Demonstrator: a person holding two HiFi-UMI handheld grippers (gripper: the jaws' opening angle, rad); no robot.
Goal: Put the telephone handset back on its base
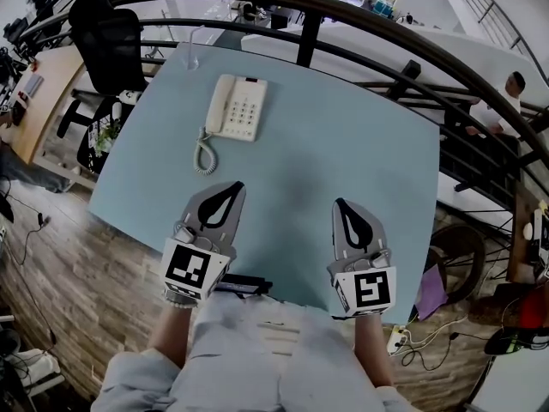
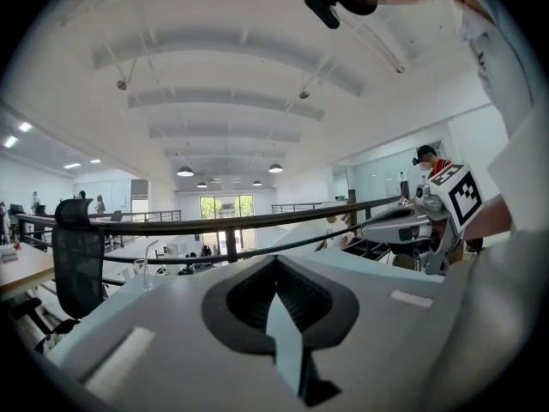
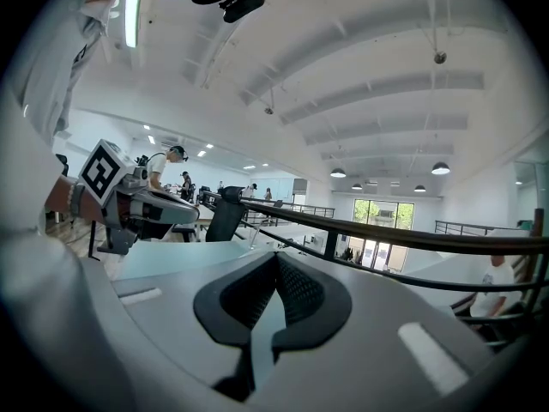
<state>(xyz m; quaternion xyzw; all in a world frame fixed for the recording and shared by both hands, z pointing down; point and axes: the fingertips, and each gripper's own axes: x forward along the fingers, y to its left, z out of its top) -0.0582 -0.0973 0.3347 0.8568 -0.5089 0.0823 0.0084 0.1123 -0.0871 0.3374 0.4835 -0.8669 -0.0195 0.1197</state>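
Note:
A white telephone (image 1: 236,107) lies at the far left of the pale blue table (image 1: 343,144). Its handset (image 1: 220,103) rests along the left side of the base, and the coiled cord (image 1: 203,154) trails toward me. My left gripper (image 1: 233,185) hovers over the table's near part, shut and empty, a little short of the cord. My right gripper (image 1: 340,202) is level with it further right, also shut and empty. Both gripper views look up and out over the table, each showing its own shut jaws, and neither shows the phone. The left gripper view catches the right gripper (image 2: 403,226) at its side.
A clear glass (image 1: 190,55) stands at the table's far left corner. A black office chair (image 1: 107,41) sits beyond that corner. A dark curved railing (image 1: 360,58) runs behind the table. A small black object (image 1: 244,286) lies at the near edge by my body.

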